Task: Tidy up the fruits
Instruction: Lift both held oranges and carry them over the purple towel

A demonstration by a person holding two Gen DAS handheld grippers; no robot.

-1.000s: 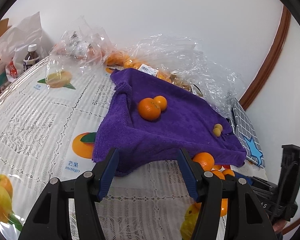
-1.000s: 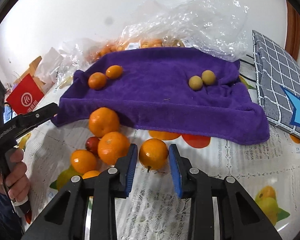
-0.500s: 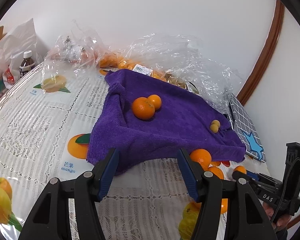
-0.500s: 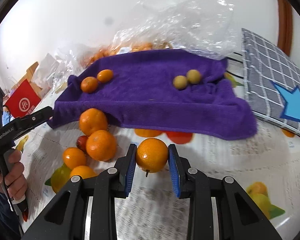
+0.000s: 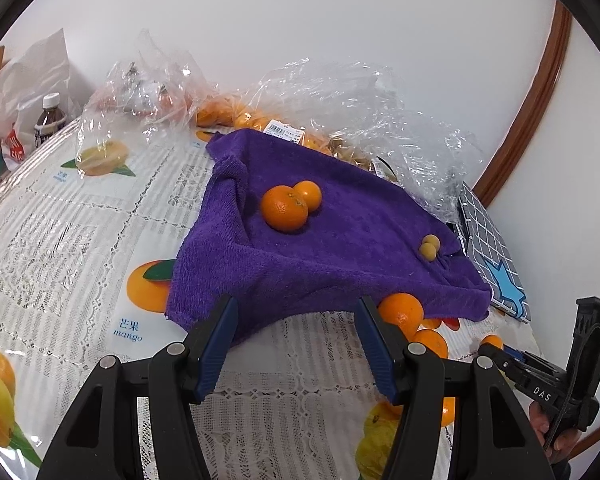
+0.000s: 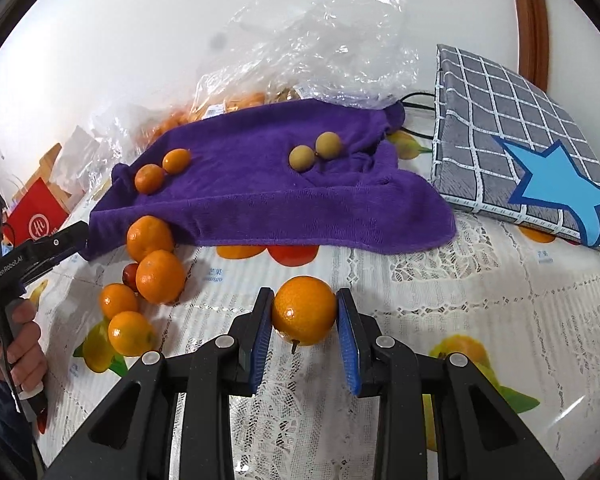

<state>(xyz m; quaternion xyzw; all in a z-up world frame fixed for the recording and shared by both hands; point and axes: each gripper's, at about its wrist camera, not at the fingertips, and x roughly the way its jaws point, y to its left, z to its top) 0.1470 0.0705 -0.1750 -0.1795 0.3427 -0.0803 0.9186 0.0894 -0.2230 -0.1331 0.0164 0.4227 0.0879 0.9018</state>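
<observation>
The orange sits pinched between the pads of your right claw, and where a second ago it rested on the tabletop with the pads only flanking it, it now looks lifted just clear, near the front edge of the purple towel. That suggests the pick is made and the carry to the towel is the step in hand. Your left claw stays spread and empty, parked at the towel's near left corner, unmoved. On the towel you already have two oranges touching each other at the far left and two small yellow-green fruits touching at the far right, so sorting by kind seems underway. To the left of your held orange, four loose oranges cluster on the tabletop, with one small red fruit tucked among them. Further back lie clear plastic bags holding more orange fruit, too crumpled to count, and one grey checked pad lies at the right.
</observation>
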